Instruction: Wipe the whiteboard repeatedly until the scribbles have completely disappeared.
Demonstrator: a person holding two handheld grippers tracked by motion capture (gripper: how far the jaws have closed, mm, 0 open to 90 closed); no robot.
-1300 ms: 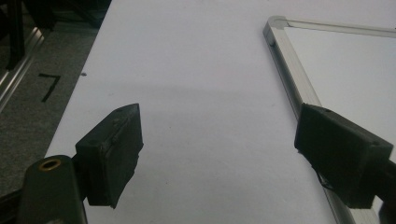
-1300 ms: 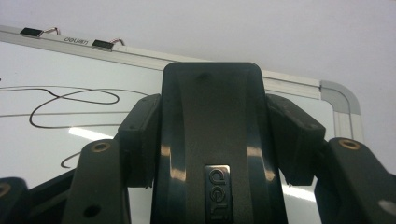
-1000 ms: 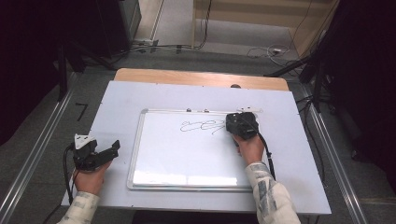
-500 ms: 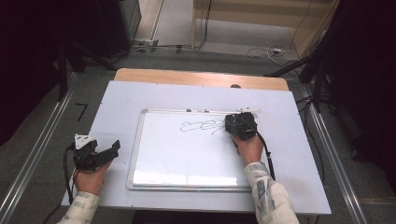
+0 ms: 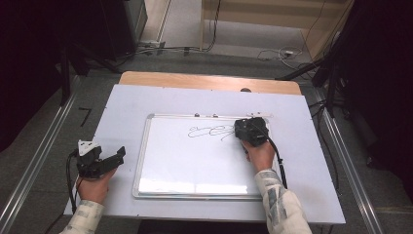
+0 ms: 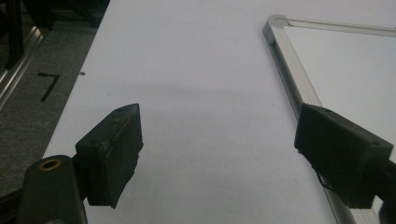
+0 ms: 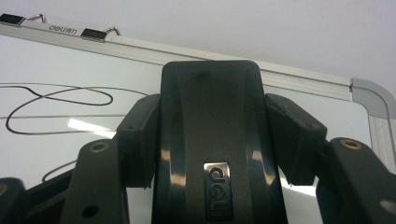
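A whiteboard (image 5: 195, 170) with a metal frame lies flat on the white table (image 5: 126, 112). A black pen scribble (image 5: 209, 130) runs across its upper part, and its loops (image 7: 56, 100) show in the right gripper view. My right gripper (image 5: 251, 130) sits at the board's upper right corner, shut on a black eraser (image 7: 210, 140) that is pressed between both pads just right of the scribble. My left gripper (image 5: 114, 156) rests on the table left of the board, open. Between its pads (image 6: 112, 158) there is only bare table, with the board's frame (image 6: 289, 74) beside the right pad.
Two small binder clips (image 7: 98, 33) sit on the board's top frame (image 5: 204, 115). A wooden strip (image 5: 209, 82) edges the table's far side. Cables lie on the floor (image 5: 272, 53) beyond, and metal rails (image 5: 34, 161) run along both sides.
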